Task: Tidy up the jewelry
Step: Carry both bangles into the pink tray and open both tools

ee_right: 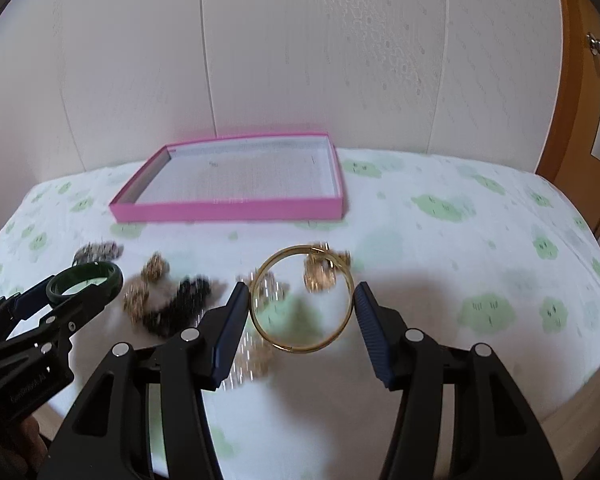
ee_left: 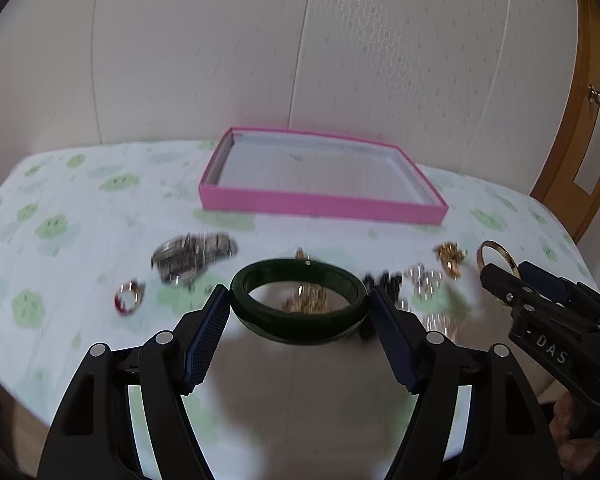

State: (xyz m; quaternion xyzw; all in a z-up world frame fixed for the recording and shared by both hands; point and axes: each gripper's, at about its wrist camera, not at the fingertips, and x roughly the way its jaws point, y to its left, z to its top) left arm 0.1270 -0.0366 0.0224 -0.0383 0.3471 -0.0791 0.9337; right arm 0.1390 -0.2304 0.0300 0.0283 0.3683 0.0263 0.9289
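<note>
Pink tray (ee_left: pixel 320 204) looked empty; left claw (ee_left: pixel 299 304) gripped green bangle (ee_left: pixel 260 312), right claw (ee_right: pixel 302 304) gripped gold bangle (ee_right: pixel 300 349).

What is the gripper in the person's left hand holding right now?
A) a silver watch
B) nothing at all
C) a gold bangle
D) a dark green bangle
D: the left gripper has its two fingers pressed against either side of the dark green bangle, while the gold bangle sits between the fingers of the right gripper.
</note>
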